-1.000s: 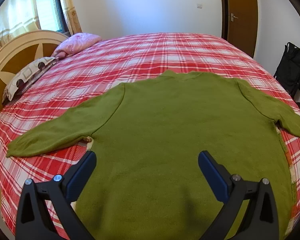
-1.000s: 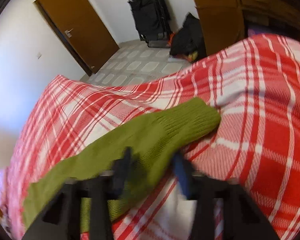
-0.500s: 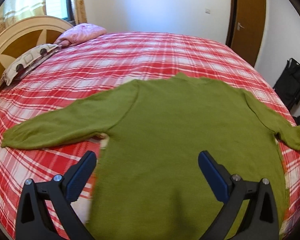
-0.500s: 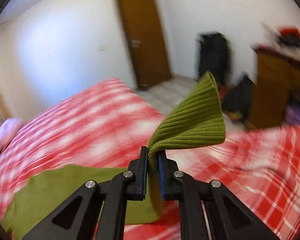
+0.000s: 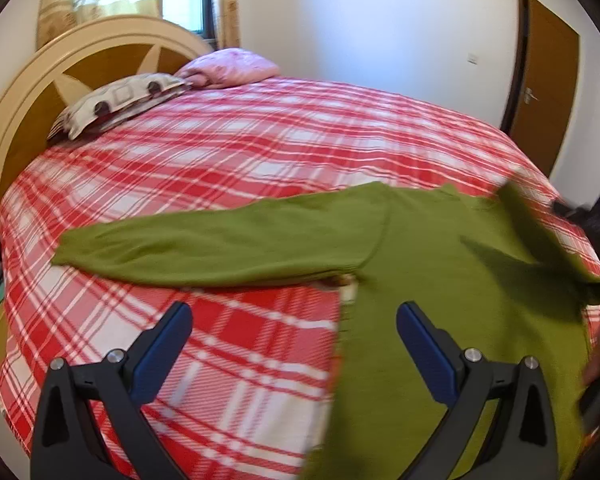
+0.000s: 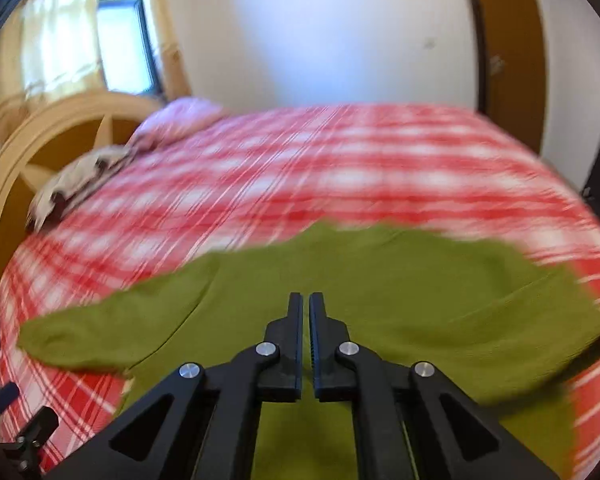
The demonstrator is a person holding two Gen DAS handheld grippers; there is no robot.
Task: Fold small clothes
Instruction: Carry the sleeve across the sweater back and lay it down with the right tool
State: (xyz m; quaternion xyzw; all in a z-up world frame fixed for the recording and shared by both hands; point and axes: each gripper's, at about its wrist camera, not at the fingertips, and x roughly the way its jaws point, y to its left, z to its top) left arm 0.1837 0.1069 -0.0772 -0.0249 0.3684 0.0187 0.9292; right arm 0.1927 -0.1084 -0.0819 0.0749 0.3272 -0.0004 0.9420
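Sleeve fold: right sleeve (image 5: 540, 240) lies across the body, left sleeve (image 5: 204, 248) not yet folded.
Green sweater (image 6: 380, 300) flat on plaid bed (image 5: 260, 152), near edge. Right gripper (image 6: 305, 320) closed, holding nothing; left gripper (image 5: 294, 340) wide open, empty, above sweater's left side. Next, judged: pinch the left cuff and carry it right.

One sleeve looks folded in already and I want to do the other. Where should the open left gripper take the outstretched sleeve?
Probably at the cuff end of the outstretched sleeve: it lies flat and free on the plaid bedspread. Bring the left gripper in from the headboard side, one finger under the edge.
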